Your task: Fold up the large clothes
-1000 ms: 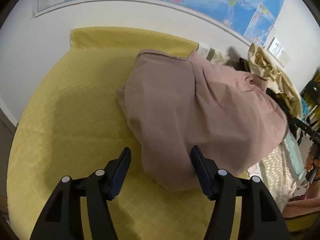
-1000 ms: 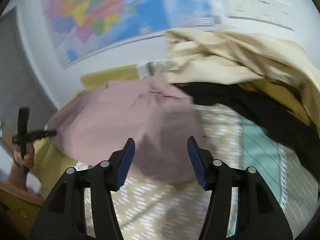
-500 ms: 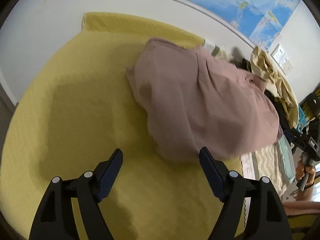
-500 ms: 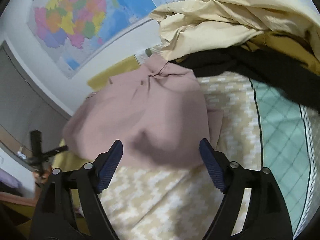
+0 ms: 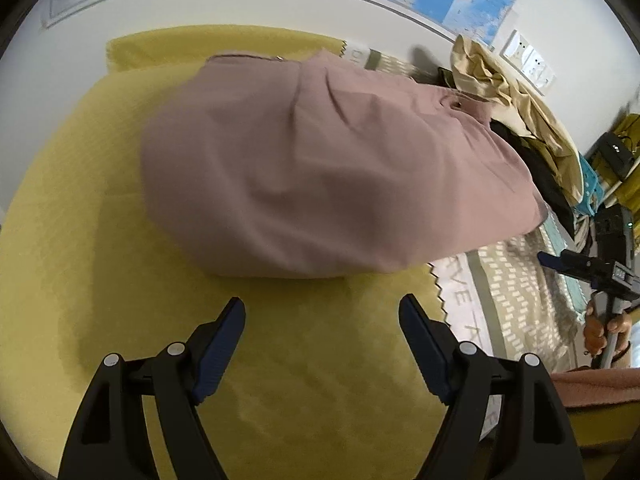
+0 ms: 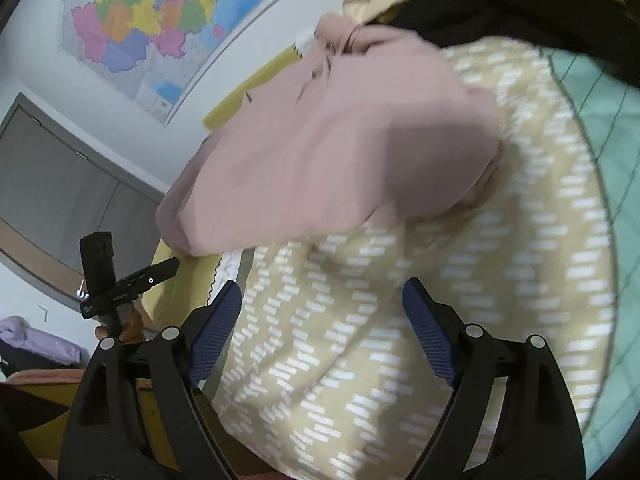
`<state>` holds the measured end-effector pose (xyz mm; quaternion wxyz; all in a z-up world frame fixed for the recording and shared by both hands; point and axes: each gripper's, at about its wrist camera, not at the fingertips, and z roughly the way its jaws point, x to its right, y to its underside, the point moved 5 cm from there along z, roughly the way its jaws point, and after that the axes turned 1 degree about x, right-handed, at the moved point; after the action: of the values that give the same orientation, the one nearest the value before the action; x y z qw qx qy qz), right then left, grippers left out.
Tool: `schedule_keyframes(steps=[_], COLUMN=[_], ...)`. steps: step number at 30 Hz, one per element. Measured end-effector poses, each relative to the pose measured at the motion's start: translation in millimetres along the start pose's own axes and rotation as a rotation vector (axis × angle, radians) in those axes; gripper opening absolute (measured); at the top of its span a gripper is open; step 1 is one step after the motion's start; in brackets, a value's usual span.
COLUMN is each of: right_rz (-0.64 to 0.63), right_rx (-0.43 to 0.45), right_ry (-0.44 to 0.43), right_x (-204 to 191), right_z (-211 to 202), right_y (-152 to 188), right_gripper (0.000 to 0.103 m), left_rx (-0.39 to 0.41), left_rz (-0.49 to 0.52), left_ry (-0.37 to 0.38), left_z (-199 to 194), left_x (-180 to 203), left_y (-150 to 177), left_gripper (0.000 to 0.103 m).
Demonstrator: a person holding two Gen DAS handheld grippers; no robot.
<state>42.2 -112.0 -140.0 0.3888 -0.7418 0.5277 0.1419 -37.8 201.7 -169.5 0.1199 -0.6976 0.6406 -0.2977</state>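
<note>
Pink garment (image 5: 320, 176) | lies ahead of both | left gripper (image 5: 322, 312) wide, empty | right gripper (image 6: 322, 296) opening, empty

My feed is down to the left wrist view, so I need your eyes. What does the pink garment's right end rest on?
Observer: The pink garment lies at that end on a beige blanket with white dashes.
Operator: Is the right claw gripping anything?
Observer: No. The right claw has nothing between its fingers, and its jaws are opening.
Operator: Anything beyond that blanket?
Observer: A mint green checked cloth lies along its far right edge.
</note>
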Motion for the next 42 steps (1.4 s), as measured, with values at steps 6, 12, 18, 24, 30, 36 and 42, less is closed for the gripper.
schedule_keyframes(steps=[6,12,18,24,30,36,42], right_rz=[0.038,0.084,0.087,0.140,0.213,0.214,0.204], right_rx=[0.034,0.069,0.098,0.164,0.245,0.270,0.225], right_ry=[-0.037,-0.059,-0.042,-0.040,-0.059,-0.017,-0.032], right_x=[-5,-11,-20,-20,-15,-16,-13], right_z=[7,25,48,62,69,81,98], right_y=[-9,-28,-47,-68,-90,-103,-106], right_gripper=[0.090,0.091,0.096,0.096,0.098,0.098,0.048], left_rx=[0.001,0.025,0.045,0.094,0.132,0.123,0.122], left_rz=[-0.009,-0.028,-0.137,-0.273,-0.366,-0.338,-0.288], left_ry=[0.064,0.106,0.197,0.253,0.232,0.138,0.057], left_z=[12,28,42,52,62,73,78], left_x=[14,28,21,9,0,5,10], left_y=[-4,-23,-50,-75,-99,-112,-114], left_gripper=[0.089,0.096,0.096,0.096,0.096,0.095,0.090])
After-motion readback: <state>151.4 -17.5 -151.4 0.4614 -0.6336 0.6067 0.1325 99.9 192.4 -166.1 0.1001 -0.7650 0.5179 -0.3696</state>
